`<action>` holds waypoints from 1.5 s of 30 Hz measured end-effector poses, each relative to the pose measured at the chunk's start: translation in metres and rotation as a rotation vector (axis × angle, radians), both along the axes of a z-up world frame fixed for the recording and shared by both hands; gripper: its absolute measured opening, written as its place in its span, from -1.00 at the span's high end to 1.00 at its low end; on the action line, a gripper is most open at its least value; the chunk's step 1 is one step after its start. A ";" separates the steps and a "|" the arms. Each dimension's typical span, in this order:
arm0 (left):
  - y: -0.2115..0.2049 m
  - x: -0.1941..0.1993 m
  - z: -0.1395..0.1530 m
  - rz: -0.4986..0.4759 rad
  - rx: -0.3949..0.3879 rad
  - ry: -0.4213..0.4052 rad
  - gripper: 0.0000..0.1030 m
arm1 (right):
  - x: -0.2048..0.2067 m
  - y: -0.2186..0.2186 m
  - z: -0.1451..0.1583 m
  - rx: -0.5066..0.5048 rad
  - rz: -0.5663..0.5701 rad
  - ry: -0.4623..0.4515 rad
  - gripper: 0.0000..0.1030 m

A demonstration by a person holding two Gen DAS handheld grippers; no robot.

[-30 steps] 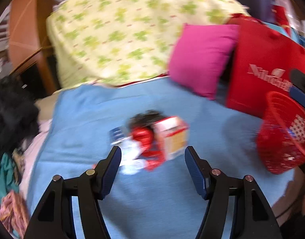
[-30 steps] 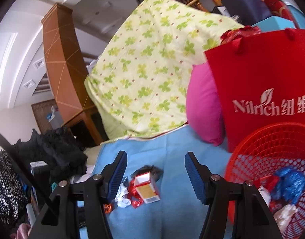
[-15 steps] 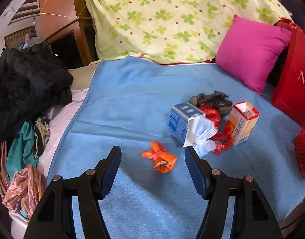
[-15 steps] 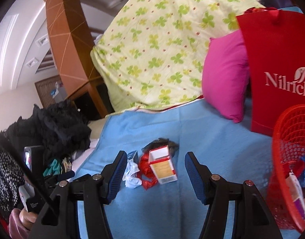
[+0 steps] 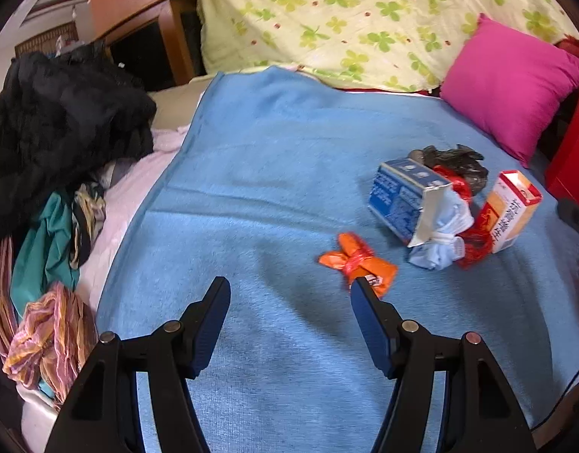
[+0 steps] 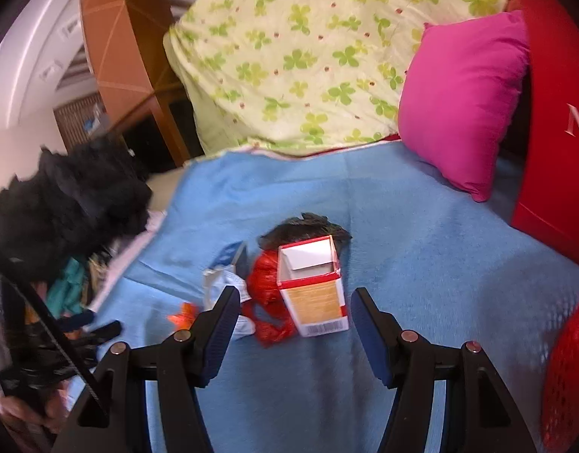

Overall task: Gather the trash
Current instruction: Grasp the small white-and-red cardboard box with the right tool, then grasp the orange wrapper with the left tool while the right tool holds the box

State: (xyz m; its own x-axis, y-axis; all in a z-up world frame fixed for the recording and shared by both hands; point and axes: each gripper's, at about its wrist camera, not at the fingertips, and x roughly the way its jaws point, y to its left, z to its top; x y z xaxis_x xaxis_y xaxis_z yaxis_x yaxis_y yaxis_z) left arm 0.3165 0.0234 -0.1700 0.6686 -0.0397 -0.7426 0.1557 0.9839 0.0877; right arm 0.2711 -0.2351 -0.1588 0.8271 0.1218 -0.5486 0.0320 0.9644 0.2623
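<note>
Both hand-held grippers hang over the blue blanket [image 5: 274, 173] with jaws spread wide and nothing between them. Left gripper [image 5: 289, 294] sits nearest a crumpled orange wrapper [image 5: 359, 260]; its right fingertip [image 5: 361, 292] overlaps the wrapper's near end in the left wrist view, though contact cannot be judged. This wrapper is twisted like a bow, tied with a red band at its middle, and its long axis runs from upper left to lower right.

Right gripper [image 6: 295, 302] frames an open-topped carton [image 6: 314, 287] with an orange face, red trim and a barcode near its base; it leans with its open mouth pointing up and away from the camera.

Just past the wrapper, in the left wrist view, lies a wad of pale blue tissue [image 5: 442, 241] touching a torn blue box [image 5: 400, 196], which lies on its side with its ripped end toward the near right. Red crumpled plastic [image 5: 474, 241] sits between the box and the carton [image 5: 510, 211]. Behind them is a dark, wrinkled bag [image 5: 457, 160].

Farther back rest a pink cushion [image 5: 508, 87] and a clover-print quilt [image 5: 346, 15]. A red basket [image 6: 570, 373] edges the right side, a red bag [image 6: 561, 120] beyond it.
</note>
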 end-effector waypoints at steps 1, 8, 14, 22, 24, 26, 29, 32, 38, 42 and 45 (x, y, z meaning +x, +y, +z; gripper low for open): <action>0.001 0.002 -0.001 0.003 -0.007 0.007 -0.30 | 0.008 0.000 -0.004 -0.022 -0.004 0.014 -0.26; -0.017 0.007 -0.010 -0.040 0.013 0.032 -0.30 | 0.041 0.003 -0.022 -0.057 -0.006 0.056 -0.26; -0.041 0.011 -0.019 -0.077 0.064 0.049 -0.30 | 0.056 0.006 -0.029 -0.062 -0.010 0.045 -0.26; -0.062 0.001 -0.008 -0.113 0.130 -0.024 -0.30 | 0.062 0.001 -0.035 -0.054 -0.011 0.040 0.00; -0.067 -0.003 -0.007 -0.133 0.139 -0.036 -0.30 | 0.061 -0.001 -0.035 -0.044 -0.010 0.038 0.01; -0.071 -0.005 -0.006 -0.145 0.144 -0.042 -0.30 | 0.060 -0.003 -0.033 -0.036 -0.011 0.033 0.01; -0.076 -0.009 -0.005 -0.161 0.147 -0.048 -0.30 | 0.056 -0.005 -0.028 -0.026 -0.014 0.016 0.01; -0.080 -0.011 -0.004 -0.171 0.149 -0.055 -0.30 | 0.050 -0.009 -0.022 -0.015 -0.020 -0.005 0.01; -0.082 -0.011 -0.004 -0.173 0.150 -0.056 -0.30 | 0.045 -0.017 -0.016 -0.013 -0.033 -0.023 0.01; -0.084 -0.011 -0.005 -0.171 0.152 -0.054 -0.30 | 0.044 -0.022 -0.016 -0.010 -0.039 -0.024 0.01; -0.083 -0.010 -0.005 -0.168 0.155 -0.051 -0.30 | 0.044 -0.024 -0.015 -0.011 -0.041 -0.024 0.01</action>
